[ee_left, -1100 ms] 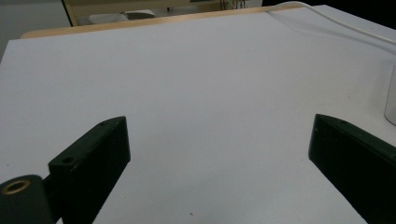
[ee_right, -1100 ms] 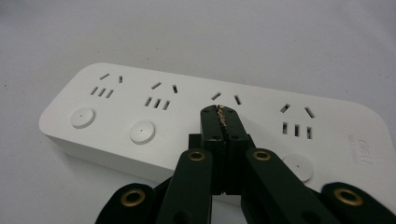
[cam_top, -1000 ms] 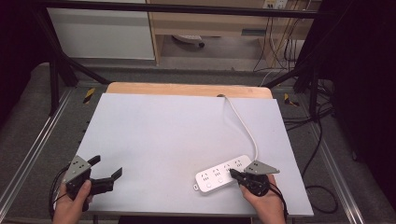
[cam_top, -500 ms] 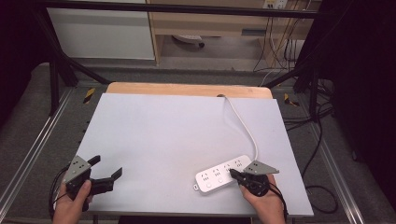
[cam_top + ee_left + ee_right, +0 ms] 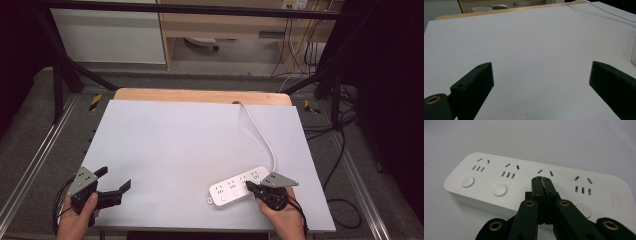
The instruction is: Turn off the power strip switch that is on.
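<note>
Smooth white plastic power strip (image 5: 529, 182), matt white tabletop (image 5: 175, 145), wooden far edge (image 5: 200, 95)

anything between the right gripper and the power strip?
Nothing visible. The right gripper, jaws shut, has its tips right over the top face of the power strip, at the third socket group from the left in the right gripper view. Whether they touch it can't be told. The left gripper sits open, far off.
</note>
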Motion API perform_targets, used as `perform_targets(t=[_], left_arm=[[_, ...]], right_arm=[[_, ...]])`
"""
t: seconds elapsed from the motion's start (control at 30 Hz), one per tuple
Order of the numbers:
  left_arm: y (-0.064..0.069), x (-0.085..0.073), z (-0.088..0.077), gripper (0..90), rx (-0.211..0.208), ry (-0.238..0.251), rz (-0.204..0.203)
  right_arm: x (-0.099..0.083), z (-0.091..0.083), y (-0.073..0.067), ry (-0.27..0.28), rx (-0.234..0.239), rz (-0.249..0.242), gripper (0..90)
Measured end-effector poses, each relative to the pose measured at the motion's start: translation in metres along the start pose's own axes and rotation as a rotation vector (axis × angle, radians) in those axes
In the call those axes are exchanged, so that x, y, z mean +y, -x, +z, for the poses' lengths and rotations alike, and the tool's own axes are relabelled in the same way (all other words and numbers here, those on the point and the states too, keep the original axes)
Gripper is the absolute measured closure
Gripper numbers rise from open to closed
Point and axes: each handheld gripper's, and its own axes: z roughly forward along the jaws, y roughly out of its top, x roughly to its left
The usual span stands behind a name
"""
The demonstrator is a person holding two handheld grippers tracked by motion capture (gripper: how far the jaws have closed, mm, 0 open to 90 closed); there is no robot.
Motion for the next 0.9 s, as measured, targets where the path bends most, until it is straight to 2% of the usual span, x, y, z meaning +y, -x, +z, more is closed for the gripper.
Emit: perform_targets(t=[0.43, 0.9], left_arm=[[0.0002, -0.0001, 0.0002, 5.4, 0.0, -0.003, 0.002], [-0.0002, -0.0003, 0.0001, 5.3, 0.002, -0.004, 0.003]], right_arm=[[0.0006, 0.0003, 0.0002, -0.004, 0.005, 0.003, 90.0], [0.0011, 0.0008, -0.0002, -0.013, 0.0, -0.016, 90.0]])
